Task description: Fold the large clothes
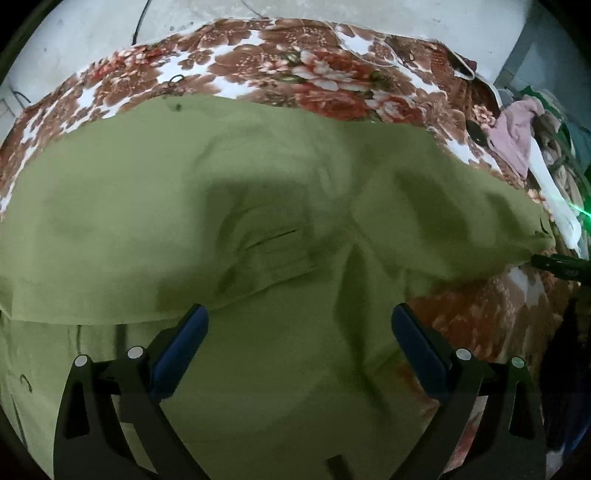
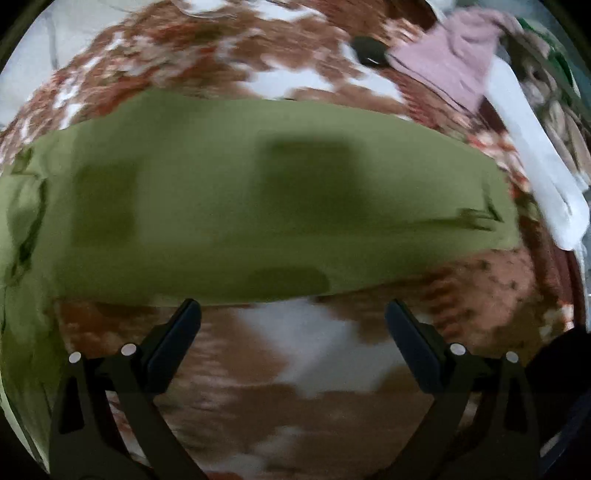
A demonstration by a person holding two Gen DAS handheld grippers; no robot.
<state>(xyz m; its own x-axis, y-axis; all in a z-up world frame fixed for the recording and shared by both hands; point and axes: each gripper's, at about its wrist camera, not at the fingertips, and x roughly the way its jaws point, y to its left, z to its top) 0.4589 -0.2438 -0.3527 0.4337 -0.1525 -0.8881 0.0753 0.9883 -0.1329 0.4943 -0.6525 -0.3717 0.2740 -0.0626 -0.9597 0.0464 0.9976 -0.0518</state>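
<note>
The left gripper (image 1: 300, 317) hangs over the cloth with its two blue-padded fingers (image 1: 181, 350) spread wide and nothing between them; below and ahead of it is only the olive-green garment (image 1: 258, 206). The right gripper (image 2: 293, 314) is spread just as wide and also holds nothing. It sits above the bare floral bedspread (image 2: 288, 373), with the near edge of the green garment (image 2: 240, 206) just beyond its fingertips. The right wrist view is smeared, so fine detail there is hard to make out.

The garment lies across the floral bedspread (image 1: 280, 59), which shows beyond it and again at its right side. In the left wrist view it is rumpled, with soft folds and creases through the middle and a doubled layer running along the near left. In the right wrist view it reads as a long, fairly flat band stretching from side to side.

Off to the right, well apart from the green garment, a pink garment (image 1: 513, 136) is heaped on the bedspread, with a white cloth (image 1: 554, 192) lying beside it. A small dark object (image 2: 369, 50) rests next to the pink heap. A thin white cable (image 1: 369, 55) loops over the far part of the bedspread, and pale floor (image 1: 92, 33) shows beyond its far edge.
</note>
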